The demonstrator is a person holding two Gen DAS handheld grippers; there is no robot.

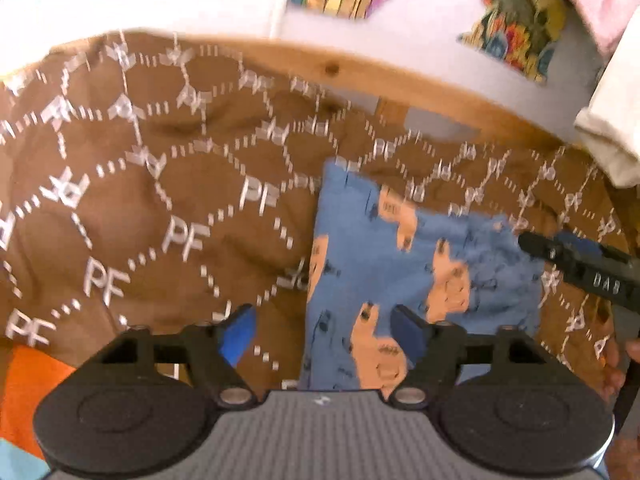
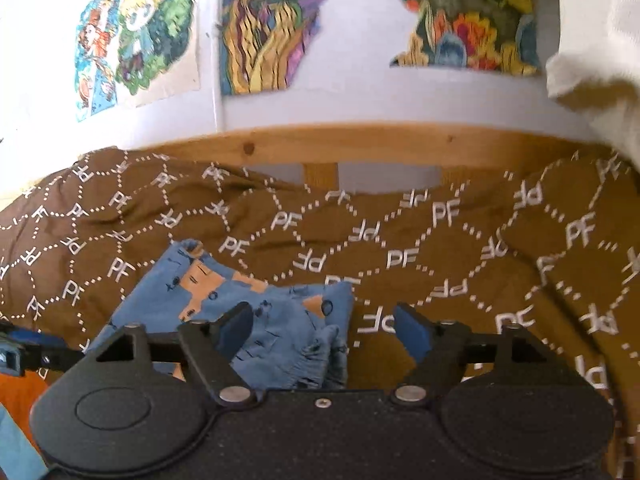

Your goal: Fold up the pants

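The pants (image 1: pixel 404 264) are blue with peach patches and lie folded on a brown bedspread (image 1: pixel 160 200) printed with white "PF". My left gripper (image 1: pixel 324 334) is open just above their near left edge, holding nothing. In the right wrist view the pants (image 2: pixel 256 312) lie bunched, with an elastic waistband at the near side. My right gripper (image 2: pixel 324 332) is open over their right edge, empty. The right gripper also shows in the left wrist view (image 1: pixel 576 260) at the pants' right side. The left gripper shows at the left edge of the right wrist view (image 2: pixel 24 350).
A wooden bed rail (image 2: pixel 360 142) runs behind the bedspread (image 2: pixel 480 260), with a white wall and colourful pictures (image 2: pixel 136 36) above. A cream cloth (image 2: pixel 592 64) hangs at the upper right. Orange fabric (image 1: pixel 28 392) lies at the near left.
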